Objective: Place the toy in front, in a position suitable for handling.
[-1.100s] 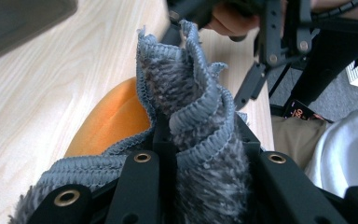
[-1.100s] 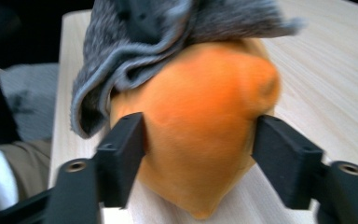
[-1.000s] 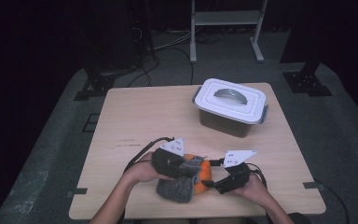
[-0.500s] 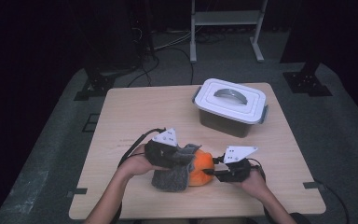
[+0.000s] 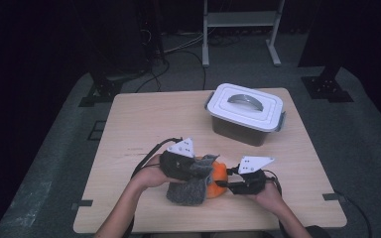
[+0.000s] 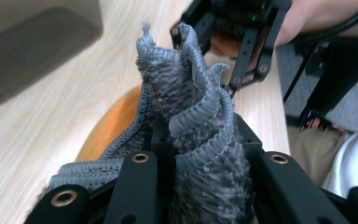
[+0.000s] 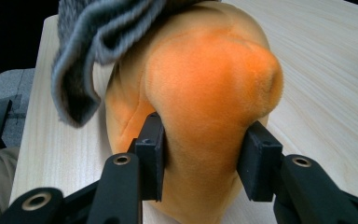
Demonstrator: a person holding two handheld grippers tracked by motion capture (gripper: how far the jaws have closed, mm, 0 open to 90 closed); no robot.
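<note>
An orange plush toy (image 5: 219, 174) lies near the table's front edge, half under a grey knitted cloth (image 5: 190, 191). My left gripper (image 5: 202, 168) is shut on a bunched fold of that cloth (image 6: 191, 107), which hides its fingertips; the toy (image 6: 112, 126) peeks out beneath. From the right, my right gripper (image 5: 224, 184) grips the toy. In the right gripper view its pads (image 7: 151, 154) press into the toy's (image 7: 205, 84) sides. Its jaws have just been closing onto the toy, then eased slightly. The cloth (image 7: 88, 42) drapes over the toy's far left side.
A lidded white plastic container (image 5: 245, 111) with a grey handle stands at the back right of the wooden table (image 5: 144, 119). The left gripper view shows my right gripper (image 6: 223, 51) just beyond the cloth, and the container (image 6: 32, 42) blurred at the top left.
The right jaws have closed on the orange toy. My left gripper has shifted slightly up and left with the cloth, baring more of the toy.
</note>
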